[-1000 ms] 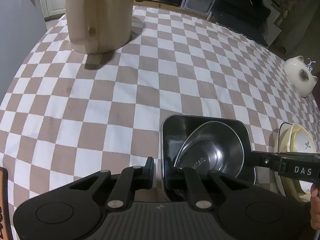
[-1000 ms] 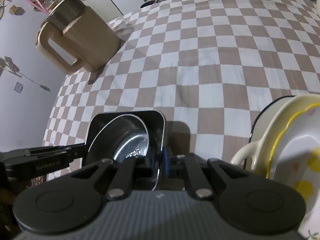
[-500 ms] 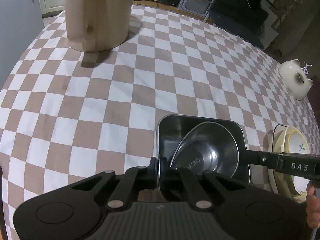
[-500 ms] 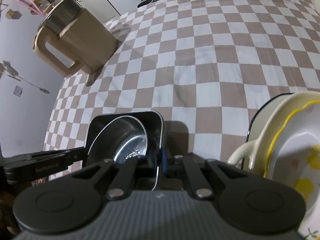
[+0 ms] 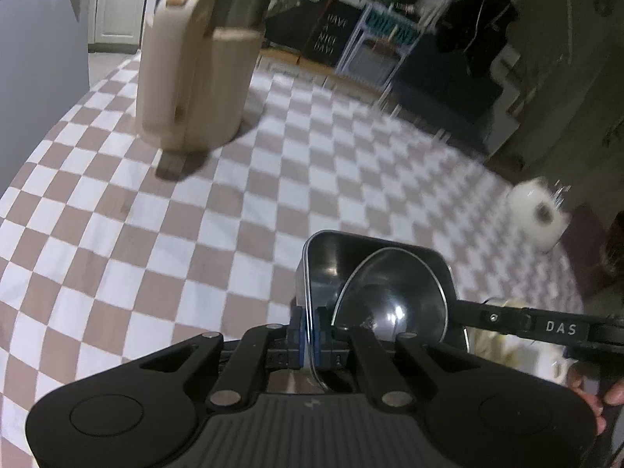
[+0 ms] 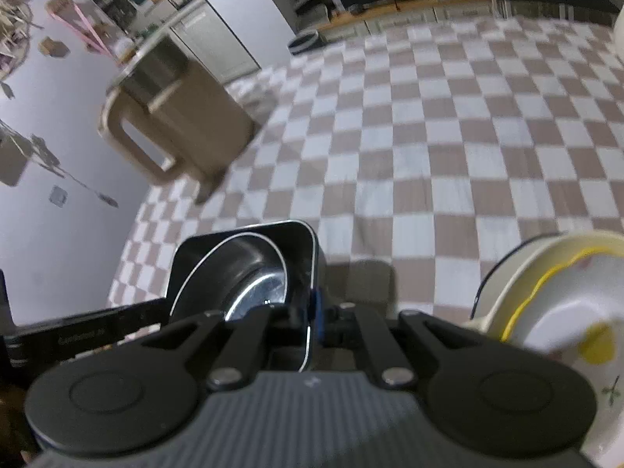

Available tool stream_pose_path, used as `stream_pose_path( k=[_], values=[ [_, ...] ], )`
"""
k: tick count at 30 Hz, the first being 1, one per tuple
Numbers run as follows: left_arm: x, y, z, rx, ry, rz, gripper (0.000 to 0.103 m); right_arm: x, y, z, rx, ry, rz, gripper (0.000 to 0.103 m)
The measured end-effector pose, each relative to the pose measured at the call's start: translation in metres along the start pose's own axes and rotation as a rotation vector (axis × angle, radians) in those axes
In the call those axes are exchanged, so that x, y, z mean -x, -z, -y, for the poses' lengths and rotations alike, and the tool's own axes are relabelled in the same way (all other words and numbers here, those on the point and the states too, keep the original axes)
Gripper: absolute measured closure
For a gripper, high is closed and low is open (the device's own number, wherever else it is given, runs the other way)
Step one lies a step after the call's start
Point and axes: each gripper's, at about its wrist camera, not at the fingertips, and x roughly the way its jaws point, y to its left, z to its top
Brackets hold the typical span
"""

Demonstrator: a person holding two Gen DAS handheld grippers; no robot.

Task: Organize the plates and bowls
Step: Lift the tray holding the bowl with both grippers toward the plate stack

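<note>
Both grips locked and the load up off the checked cloth! Left gripper [image 5: 311, 333] clamped on the near-left wall of the square dark steel container [image 5: 374, 269], blue pads pinching the thin rim from both sides. Right gripper [image 6: 312, 321] pinched on the opposite wall of the same container [image 6: 241, 257], seen from the other wrist. Jaws on both sides just finished closing over the last second, metal wall between them each time, and now drawn tight on it.

Compared with a moment back: more room showing past the far edge of the brown-and-white checked tabletop [image 5: 195, 214], beige jug with the steel lid [image 5: 202, 66] sitting lower and blurred, shadow opening under the container in the right view. Reads as a two-handed lift under way, so the pick-up part of the tidying looks done and the carry begun.

Round shiny steel bowl [image 5: 390, 304] nested inside the container, tilted against one wall, riding along loose rather than gripped. Worth watching: likely to slide or rattle if the container tips.

Off to the right, cream plate with the yellow scalloped rim [image 6: 565, 304] stacked in a pale handled dish, just beside the right gripper and a probable spot for the steel pieces. Small white ceramic piece [image 5: 540, 214] well apart near the far edge, too blurred to identify.
</note>
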Motion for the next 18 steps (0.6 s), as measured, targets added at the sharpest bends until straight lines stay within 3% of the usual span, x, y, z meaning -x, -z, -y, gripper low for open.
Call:
stream_pose_path(
  k=[10,18],
  values=[
    [0.029,0.000,0.031,0.019,0.105,0.126,0.098,0.053,-0.006,0.019,-0.043,-0.072,0.121,0.097],
    [0.037,0.005,0.074,-0.029,0.185,0.165,0.097,0.102,-0.002,0.042,-0.079,-0.084,0.234,0.097]
  ],
)
